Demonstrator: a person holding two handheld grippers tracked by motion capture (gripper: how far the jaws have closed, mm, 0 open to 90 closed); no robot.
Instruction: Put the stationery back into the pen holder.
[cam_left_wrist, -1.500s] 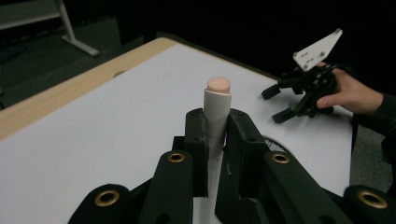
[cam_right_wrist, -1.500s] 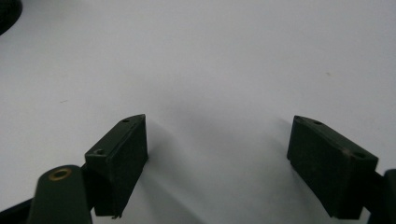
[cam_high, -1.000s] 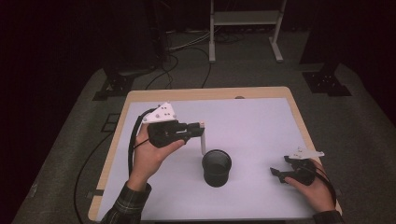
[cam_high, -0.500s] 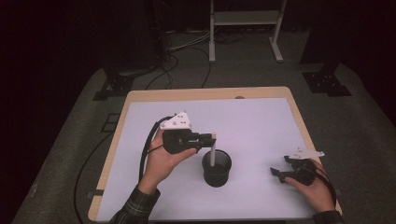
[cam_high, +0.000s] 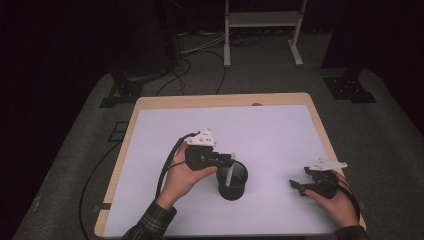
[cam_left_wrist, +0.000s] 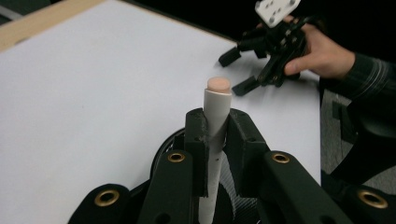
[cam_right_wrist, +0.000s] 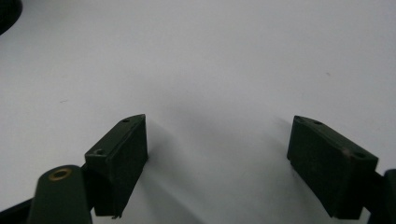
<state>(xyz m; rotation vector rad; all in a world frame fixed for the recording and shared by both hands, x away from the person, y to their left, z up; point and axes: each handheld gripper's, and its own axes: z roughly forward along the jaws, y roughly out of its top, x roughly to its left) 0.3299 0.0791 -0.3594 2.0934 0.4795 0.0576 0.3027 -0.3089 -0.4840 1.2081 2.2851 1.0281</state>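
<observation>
My left gripper (cam_high: 226, 161) is shut on a thin white stick with a pinkish end cap, a pencil or marker (cam_left_wrist: 215, 116), held upright. The stick's lower end dips into a black mesh cup (cam_high: 232, 181) standing near the middle of the white table top (cam_high: 260, 130); in the left gripper view the cup's rim (cam_left_wrist: 161, 151) lies just under the jaws. My right gripper (cam_high: 296, 186) rests low at the table's right front, open, with nothing between its fingers (cam_right_wrist: 121, 161), only bare white surface (cam_right_wrist: 219, 70).
The table has a wooden edge (cam_high: 220, 100) at the back. A metal stand (cam_high: 260, 30) and cables (cam_high: 185, 60) are on the floor behind it. A dark curved edge (cam_right_wrist: 7, 14) sits at the top left of the right gripper view.
My left gripper has moved right and down with the stick, from beside the cup to over it, and the stick's tip is now inside. The right gripper has stayed put.
</observation>
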